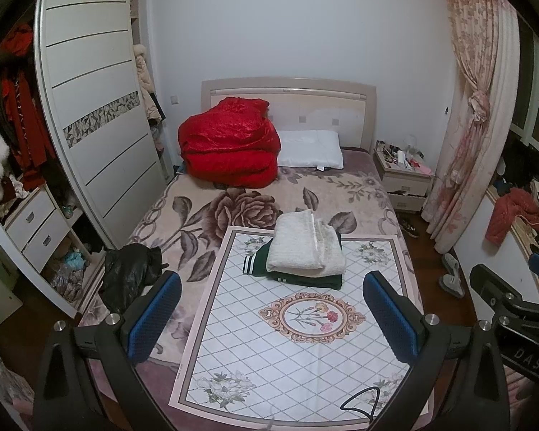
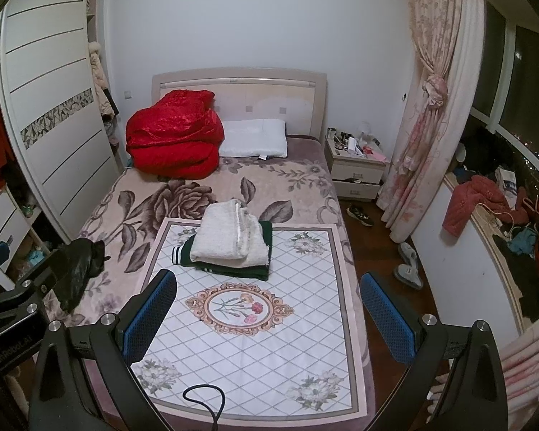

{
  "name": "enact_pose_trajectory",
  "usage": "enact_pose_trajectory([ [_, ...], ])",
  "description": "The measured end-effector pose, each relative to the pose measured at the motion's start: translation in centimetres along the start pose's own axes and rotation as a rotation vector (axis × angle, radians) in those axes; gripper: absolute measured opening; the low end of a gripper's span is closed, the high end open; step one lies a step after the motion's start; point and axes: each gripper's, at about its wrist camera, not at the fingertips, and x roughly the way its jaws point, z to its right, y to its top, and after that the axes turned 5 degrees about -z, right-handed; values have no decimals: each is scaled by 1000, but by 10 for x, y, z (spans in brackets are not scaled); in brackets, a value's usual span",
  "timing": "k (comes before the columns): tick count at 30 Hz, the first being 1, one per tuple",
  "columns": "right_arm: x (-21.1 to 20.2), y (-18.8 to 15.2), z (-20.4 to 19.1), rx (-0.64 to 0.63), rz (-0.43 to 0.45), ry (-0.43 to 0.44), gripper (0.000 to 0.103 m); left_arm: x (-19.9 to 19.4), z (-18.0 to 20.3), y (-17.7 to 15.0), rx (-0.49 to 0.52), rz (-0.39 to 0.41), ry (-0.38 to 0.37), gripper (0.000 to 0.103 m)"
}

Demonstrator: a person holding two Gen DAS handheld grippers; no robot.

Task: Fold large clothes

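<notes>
A folded cream garment [image 1: 307, 248] [image 2: 231, 237] lies on top of a folded dark green garment with white stripes [image 1: 287, 274] [image 2: 230, 267], at the far end of a white diamond-patterned mat [image 1: 287, 341] [image 2: 255, 341] on the bed. A crumpled black garment [image 1: 131, 269] [image 2: 81, 262] lies unfolded on the bed's left edge. My left gripper [image 1: 273, 309] is open and empty, held above the mat's near half. My right gripper [image 2: 269, 312] is open and empty, over the mat's right side. Each gripper shows at the edge of the other's view.
A red quilt [image 1: 230, 147] and a white pillow [image 1: 311, 149] sit at the headboard. An open wardrobe [image 1: 90, 136] stands left. A cluttered nightstand [image 1: 404, 179], tied curtain [image 1: 467, 143], slippers [image 1: 451, 276] and a clothes-strewn window ledge [image 2: 492, 215] are at right.
</notes>
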Motion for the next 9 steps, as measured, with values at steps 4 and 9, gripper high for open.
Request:
enact_pose_trajectory([
  [4, 0, 1, 1, -1, 0, 0, 103, 0, -2, 0, 1, -3, -1, 103],
  [9, 1, 1, 1, -3, 1, 2, 103, -2, -5, 3, -3, -1, -4, 103],
])
